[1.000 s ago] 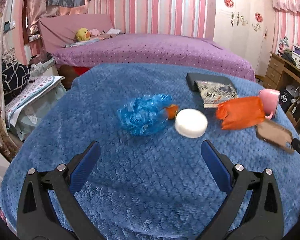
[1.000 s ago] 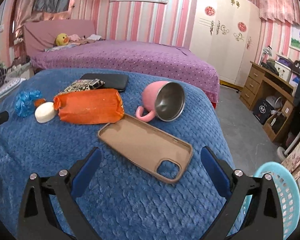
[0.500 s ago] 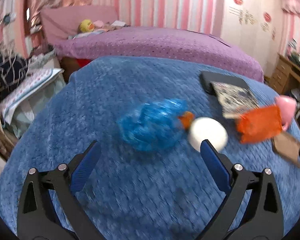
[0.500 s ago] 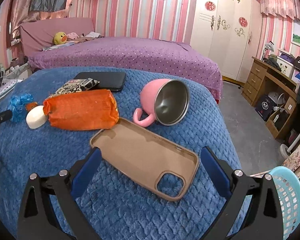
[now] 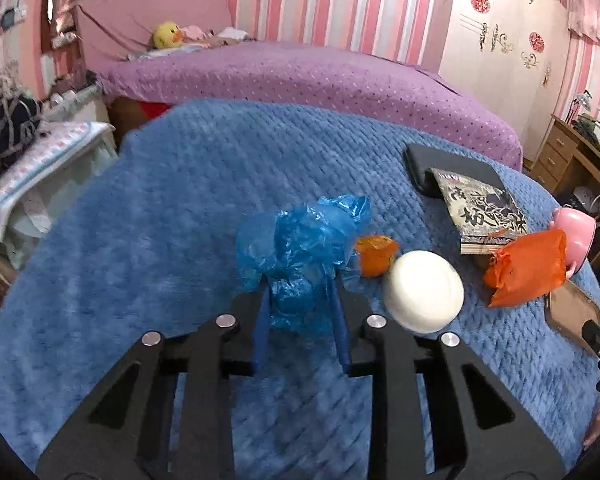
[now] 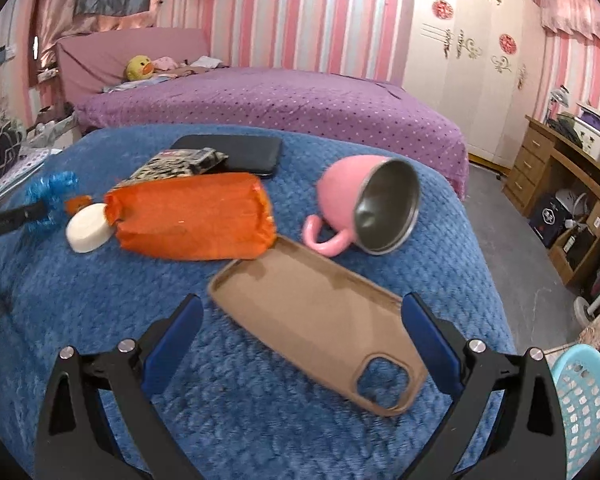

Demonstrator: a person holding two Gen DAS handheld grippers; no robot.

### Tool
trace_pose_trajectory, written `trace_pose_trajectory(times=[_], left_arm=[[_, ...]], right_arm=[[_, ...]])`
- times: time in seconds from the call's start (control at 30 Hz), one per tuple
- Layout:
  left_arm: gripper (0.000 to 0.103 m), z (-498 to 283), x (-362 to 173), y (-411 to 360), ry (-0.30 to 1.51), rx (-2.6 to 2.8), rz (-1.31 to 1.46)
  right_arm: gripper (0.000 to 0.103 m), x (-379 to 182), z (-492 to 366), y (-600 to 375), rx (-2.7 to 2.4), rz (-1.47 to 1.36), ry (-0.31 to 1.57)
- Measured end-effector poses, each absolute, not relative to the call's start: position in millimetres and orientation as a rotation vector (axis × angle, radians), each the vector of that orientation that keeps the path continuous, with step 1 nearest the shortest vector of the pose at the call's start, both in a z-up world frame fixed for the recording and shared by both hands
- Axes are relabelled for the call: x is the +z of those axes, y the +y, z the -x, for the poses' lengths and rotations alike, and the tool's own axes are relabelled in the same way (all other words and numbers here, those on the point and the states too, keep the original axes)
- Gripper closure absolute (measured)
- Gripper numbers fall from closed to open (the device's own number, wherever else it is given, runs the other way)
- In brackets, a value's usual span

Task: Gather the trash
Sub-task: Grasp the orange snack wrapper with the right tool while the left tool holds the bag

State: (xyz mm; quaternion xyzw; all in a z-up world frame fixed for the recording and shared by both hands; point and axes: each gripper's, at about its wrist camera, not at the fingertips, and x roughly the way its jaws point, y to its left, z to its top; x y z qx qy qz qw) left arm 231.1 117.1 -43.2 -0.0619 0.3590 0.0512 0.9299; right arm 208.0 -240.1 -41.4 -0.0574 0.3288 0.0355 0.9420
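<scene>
A crumpled blue plastic bag [image 5: 300, 236] lies on the blue blanket [image 5: 172, 208]. My left gripper [image 5: 300, 285] has its jaws closing on it, and the blue pads press into the bag's near side. Right beside the bag are a small orange scrap [image 5: 375, 254] and a white round puck [image 5: 422, 292]. An orange wrapper [image 6: 192, 216] lies farther right. My right gripper [image 6: 302, 304] stands open above the near end of a tan phone case [image 6: 316, 328], nothing between its fingers. The blue bag [image 6: 54, 186] shows at the far left of the right wrist view.
A pink cup [image 6: 364, 204] lies on its side past the phone case. A patterned book [image 5: 480, 208] and a black case [image 5: 432, 164] sit at the back. A light blue basket [image 6: 584, 400] stands on the floor to the right. A purple bed [image 5: 300, 76] lies behind.
My left gripper has moved forward to the blue bag and its jaws have swung from wide open to closed on it. The right gripper has edged forward over the phone case, still open.
</scene>
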Motion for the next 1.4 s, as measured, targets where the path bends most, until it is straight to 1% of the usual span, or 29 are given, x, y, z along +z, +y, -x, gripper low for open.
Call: trace_pose_trajectory(times=[0.23,0.43,0.6,0.7,0.73,0.77,0.83,0.87,0.9,0.93,0.97,1.0,1.03,1.07,1.2,1.4], left_arm=[[0.078,-201.1,-24.1,149.5,0.677,0.213,0.159],[0.078,-204.3,-29.5,155.5,0.690,0.242,0.151],[0.078,-205.0,-34.3,156.4,0.709,0.235,0.129],[0.078,-203.5,-30.5,155.5,0.698,0.225,0.132],[0.078,-202.7,-29.0,154.8,0.691,0.222,0.130],[0.078,-201.8,-27.5,154.3,0.685,0.218,0.128],[0.078,-200.9,-26.6,154.0,0.681,0.217,0.124],[0.078,-200.2,-26.3,154.5,0.680,0.219,0.125],[0.078,-199.5,-26.3,155.4,0.680,0.220,0.129],[0.078,-198.8,-26.4,155.9,0.681,0.220,0.133],[0.078,-198.4,-26.1,156.6,0.681,0.221,0.139],[0.078,-197.1,-25.2,156.4,0.681,0.219,0.147],[0.078,-196.5,-24.1,155.6,0.680,0.217,0.148],[0.078,-195.8,-23.1,155.0,0.678,0.216,0.147],[0.078,-188.7,-17.2,143.4,0.662,0.206,0.119],[0.078,-180.2,-9.2,122.2,0.650,0.174,0.088]], right_arm=[[0.006,-40.9,-214.3,-203.4,0.148,0.127,0.681],[0.006,-46.2,-241.2,-137.0,0.198,0.194,0.695],[0.006,-52.6,-262.9,-104.9,0.184,0.254,0.717],[0.010,-56.4,-275.3,-98.2,0.156,0.266,0.736],[0.021,-60.2,-280.3,-97.4,0.152,0.272,0.755],[0.038,-62.6,-282.9,-99.7,0.156,0.269,0.772],[0.058,-65.1,-285.6,-106.0,0.191,0.229,0.799],[0.066,-63.0,-284.7,-109.9,0.193,0.220,0.794],[0.070,-60.7,-282.0,-113.2,0.197,0.210,0.787],[0.079,-58.0,-278.3,-116.3,0.209,0.198,0.783],[0.084,-56.7,-275.4,-118.0,0.216,0.193,0.780],[0.086,-53.9,-270.1,-120.8,0.222,0.191,0.771],[0.091,-51.2,-264.5,-124.0,0.223,0.193,0.760],[0.094,-49.3,-259.9,-127.1,0.222,0.195,0.753],[0.098,-40.6,-245.4,-149.5,0.216,0.154,0.729],[0.100,-34.5,-229.7,-180.4,0.218,0.097,0.714]])
